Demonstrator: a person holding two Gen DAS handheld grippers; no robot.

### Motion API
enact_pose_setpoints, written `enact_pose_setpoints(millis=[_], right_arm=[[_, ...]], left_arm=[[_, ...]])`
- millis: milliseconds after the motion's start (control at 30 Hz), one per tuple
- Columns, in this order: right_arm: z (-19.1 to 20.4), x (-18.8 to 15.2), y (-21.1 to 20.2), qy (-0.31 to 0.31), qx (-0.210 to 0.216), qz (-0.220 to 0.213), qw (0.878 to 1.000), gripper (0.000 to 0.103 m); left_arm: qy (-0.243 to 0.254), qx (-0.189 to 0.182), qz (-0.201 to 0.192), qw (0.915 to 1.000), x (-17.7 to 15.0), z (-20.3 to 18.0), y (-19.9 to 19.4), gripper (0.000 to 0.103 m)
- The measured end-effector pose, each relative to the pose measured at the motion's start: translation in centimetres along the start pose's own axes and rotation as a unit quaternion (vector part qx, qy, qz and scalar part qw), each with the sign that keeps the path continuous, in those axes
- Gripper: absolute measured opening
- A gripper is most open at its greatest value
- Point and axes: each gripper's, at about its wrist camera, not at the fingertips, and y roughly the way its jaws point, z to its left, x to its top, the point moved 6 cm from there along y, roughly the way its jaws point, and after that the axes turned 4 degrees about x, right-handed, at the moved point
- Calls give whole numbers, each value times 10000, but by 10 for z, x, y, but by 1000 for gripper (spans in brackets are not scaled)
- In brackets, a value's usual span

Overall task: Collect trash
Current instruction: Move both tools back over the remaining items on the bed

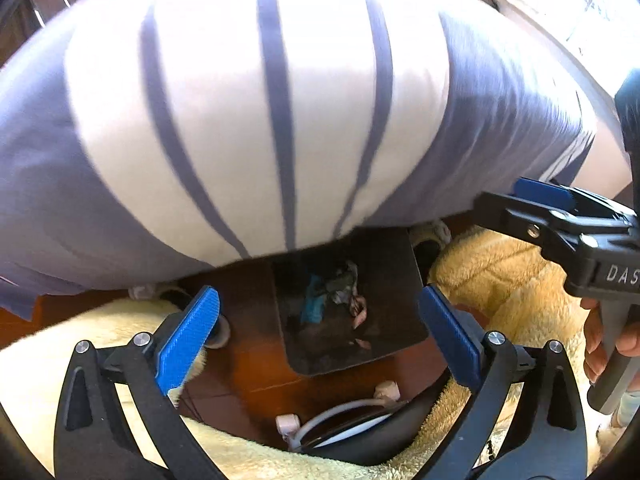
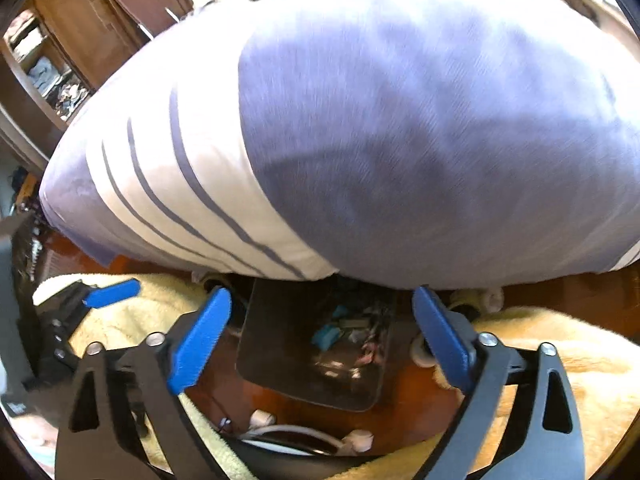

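A dark trash bin (image 1: 404, 280) stands on the wooden floor below a large white and purple striped pillow (image 1: 256, 112). Blue and pink scraps of trash (image 1: 334, 296) lie inside it. The bin (image 2: 276, 332) and its trash (image 2: 348, 332) also show in the right wrist view, under the pillow (image 2: 400, 152). My left gripper (image 1: 320, 336) is open and empty above the bin. My right gripper (image 2: 320, 340) is open and empty above the bin too; it also shows at the right of the left wrist view (image 1: 544, 196). The left gripper's blue fingertip (image 2: 114, 292) shows at the left of the right wrist view.
Fluffy cream fabric (image 1: 504, 276) lies on both sides of the bin (image 2: 560, 360). White furniture feet (image 1: 387, 391) and a black curved frame (image 1: 380, 436) are near the bottom. Wooden cabinets (image 2: 100, 20) stand at the upper left.
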Motion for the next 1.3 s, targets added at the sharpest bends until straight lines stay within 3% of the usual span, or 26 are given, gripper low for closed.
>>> enact_pose_setpoints(millis=[300, 600, 1000, 1300], right_arm=[[1, 7, -43, -19, -159, -514, 9986, 99], [0, 34, -70, -125, -305, -950, 9949, 99], [-16, 126, -69, -275, -585, -1339, 9889, 99], [-19, 212, -31, -427, -490, -1202, 9906, 99]], left_arm=[[-43, 205, -620, 9979, 15, 11, -53, 95], [-162, 296, -989, 9945, 39, 20, -79, 95], [-36, 542, -1211, 9912, 112, 36, -68, 95], [123, 396, -1128, 9928, 175, 26, -39, 95]])
